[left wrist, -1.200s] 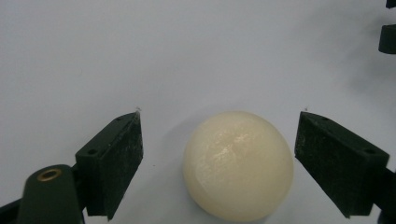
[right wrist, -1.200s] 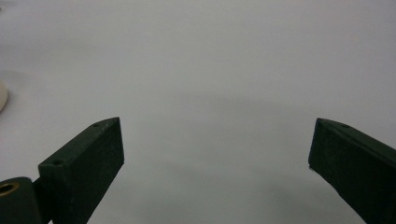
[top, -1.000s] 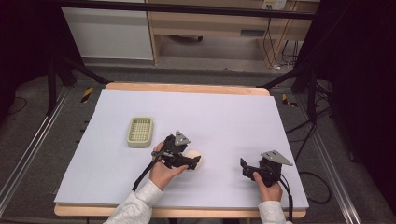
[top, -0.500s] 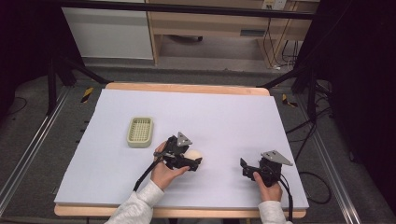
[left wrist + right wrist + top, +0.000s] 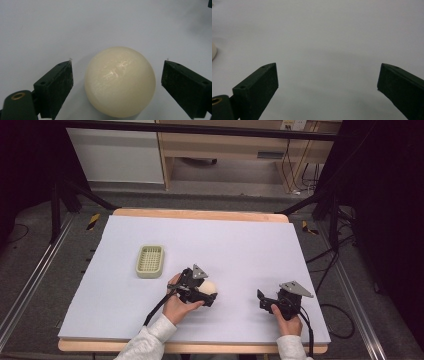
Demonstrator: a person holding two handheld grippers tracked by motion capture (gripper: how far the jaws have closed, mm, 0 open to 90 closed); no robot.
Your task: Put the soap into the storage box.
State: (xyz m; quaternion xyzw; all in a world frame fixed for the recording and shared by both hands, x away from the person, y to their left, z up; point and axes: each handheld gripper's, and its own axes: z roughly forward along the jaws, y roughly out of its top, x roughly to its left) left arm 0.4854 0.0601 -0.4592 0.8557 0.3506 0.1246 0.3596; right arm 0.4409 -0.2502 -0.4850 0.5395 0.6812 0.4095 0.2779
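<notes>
Counter: we see a wide counter (image 5: pixel 240 245) covered by a pale lilac-white sheet, with a light wooden edge showing at its far and near sides.

Tray: at the left of the sheet lies a small pale green rectangular plastic tray with a gridded floor (image 5: pixel 150 261). It lies flat and well apart from both grippers.

Left gripper: we see the black left gripper (image 5: pixel 209 296) in the person's left hand (image 5: pixel 176 304), near the middle of the counter's near half and to the right of the tray. In the left gripper view its jaws stand spread, one on each side of the ball, with a gap of bare sheet between each jaw and the ball. They grip nothing.

Ball: a smooth, glossy, cream-coloured round ball (image 5: pixel 120 81) rests on the sheet between the left gripper's jaws, touching neither. In the high view we see it (image 5: pixel 210 286) just beyond the left gripper's body.

Right gripper: the black right gripper (image 5: pixel 264 302) sits in the person's right hand (image 5: pixel 289 324) near the counter's front right, well apart from the ball. In the right gripper view its jaws are spread wide over bare sheet, holding nothing.
</notes>
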